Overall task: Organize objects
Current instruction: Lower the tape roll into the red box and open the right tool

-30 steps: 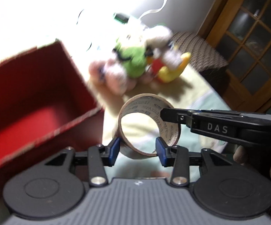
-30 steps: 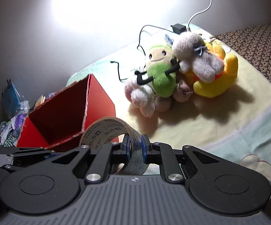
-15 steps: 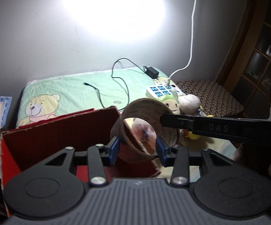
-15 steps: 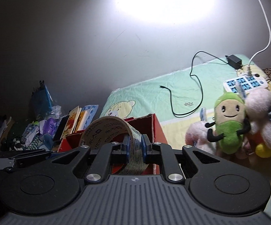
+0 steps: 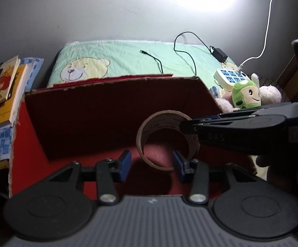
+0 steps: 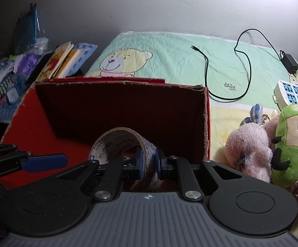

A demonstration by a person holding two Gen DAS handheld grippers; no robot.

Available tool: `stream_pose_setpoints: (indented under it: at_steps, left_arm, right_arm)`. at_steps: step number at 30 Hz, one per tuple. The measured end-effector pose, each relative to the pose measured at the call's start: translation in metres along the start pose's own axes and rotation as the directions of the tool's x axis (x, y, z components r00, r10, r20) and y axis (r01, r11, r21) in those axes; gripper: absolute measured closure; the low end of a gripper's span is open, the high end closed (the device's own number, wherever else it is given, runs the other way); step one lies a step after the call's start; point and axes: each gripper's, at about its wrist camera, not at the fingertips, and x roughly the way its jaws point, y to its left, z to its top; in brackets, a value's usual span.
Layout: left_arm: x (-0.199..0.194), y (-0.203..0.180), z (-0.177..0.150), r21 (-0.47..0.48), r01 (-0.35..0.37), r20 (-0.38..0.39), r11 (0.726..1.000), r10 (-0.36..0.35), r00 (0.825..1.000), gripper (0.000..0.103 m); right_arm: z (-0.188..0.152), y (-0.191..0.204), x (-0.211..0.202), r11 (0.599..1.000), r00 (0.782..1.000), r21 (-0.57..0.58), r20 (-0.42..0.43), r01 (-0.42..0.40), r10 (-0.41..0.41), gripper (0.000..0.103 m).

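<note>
I have the tape roll [image 6: 126,156] pinched through its wall by my right gripper [image 6: 149,162], one finger inside the ring and one outside. It sits low and centre in the right view, hanging over the open red box [image 5: 99,123]. My left gripper [image 5: 152,163] is spread wide at the lower middle of the left view, its fingers either side of the roll's lower edge and apparently not touching it. The roll [image 5: 167,140] looks like a light, nearly spent cardboard core: stiff enough for a wall pinch, but likely to flatten under a hard squeeze across its width. I judge the wall grip right for lowering it into the box. Plush toys [image 6: 272,148] lie on the bed [image 6: 169,49] at the right.
</note>
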Motion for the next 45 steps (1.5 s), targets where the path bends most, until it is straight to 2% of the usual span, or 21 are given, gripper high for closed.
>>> stream_pose_setpoints:
  at_steps: [8, 14, 15, 16, 18, 22, 27, 34, 36, 41, 42, 45]
  left_arm:
    - [0.012, 0.008, -0.004, -0.001, -0.006, -0.016, 1.000, 0.006, 1.000, 0.056]
    - [0.016, 0.020, -0.005, -0.026, -0.027, -0.030, 0.999, 0.026, 0.999, 0.054]
    - [0.017, 0.021, -0.006, -0.030, -0.034, -0.033, 0.999, 0.033, 0.999, 0.054]
    - [0.017, 0.024, -0.006, -0.034, -0.038, -0.034, 0.999, 0.037, 0.999, 0.054]
    - [0.017, 0.027, -0.006, -0.044, -0.046, -0.037, 0.998, 0.045, 0.998, 0.054]
    - [0.018, 0.033, -0.007, -0.047, -0.084, -0.044, 0.995, 0.082, 0.996, 0.052]
    - [0.022, 0.039, -0.007, -0.045, -0.143, -0.055, 0.989, 0.141, 0.989, 0.052]
    - [0.026, 0.043, -0.005, -0.032, -0.217, -0.064, 0.976, 0.215, 0.975, 0.046]
    - [0.029, 0.044, -0.005, -0.029, -0.223, -0.073, 0.974, 0.220, 0.973, 0.045]
    - [0.036, 0.044, -0.003, -0.029, -0.220, -0.094, 0.975, 0.216, 0.972, 0.044]
    - [0.036, 0.044, -0.004, -0.028, -0.219, -0.095, 0.975, 0.216, 0.972, 0.044]
    - [0.038, 0.044, -0.002, -0.025, -0.213, -0.096, 0.977, 0.210, 0.973, 0.043]
  right_arm:
    - [0.005, 0.012, 0.020, 0.986, 0.995, -0.141, -0.030, 0.088, -0.093, 0.088]
    - [0.010, 0.006, 0.017, 0.991, 0.998, -0.115, -0.005, 0.061, -0.062, 0.083]
    - [0.012, 0.003, 0.013, 0.994, 0.999, -0.096, 0.014, 0.052, -0.051, 0.077]
    - [0.013, 0.001, 0.008, 0.995, 0.998, -0.080, 0.038, 0.052, -0.049, 0.064]
    - [0.015, -0.001, 0.000, 0.998, 0.995, -0.049, 0.091, 0.048, -0.043, 0.055]
    - [0.017, -0.009, -0.008, 0.999, 0.994, 0.014, 0.104, -0.036, 0.034, 0.056]
    - [0.013, -0.005, 0.006, 0.978, 0.983, 0.099, 0.013, -0.182, 0.181, 0.058]
    - [0.004, 0.011, 0.026, 0.958, 0.961, 0.146, -0.095, -0.246, 0.261, 0.060]
    - [0.002, 0.014, 0.030, 0.962, 0.962, 0.142, -0.109, -0.234, 0.250, 0.067]
    - [0.003, 0.012, 0.037, 0.974, 0.973, 0.147, -0.131, -0.171, 0.191, 0.068]
    - [0.002, 0.011, 0.037, 0.978, 0.977, 0.141, -0.122, -0.156, 0.174, 0.072]
    - [0.001, 0.003, 0.040, 0.972, 0.976, 0.176, -0.124, -0.156, 0.179, 0.072]
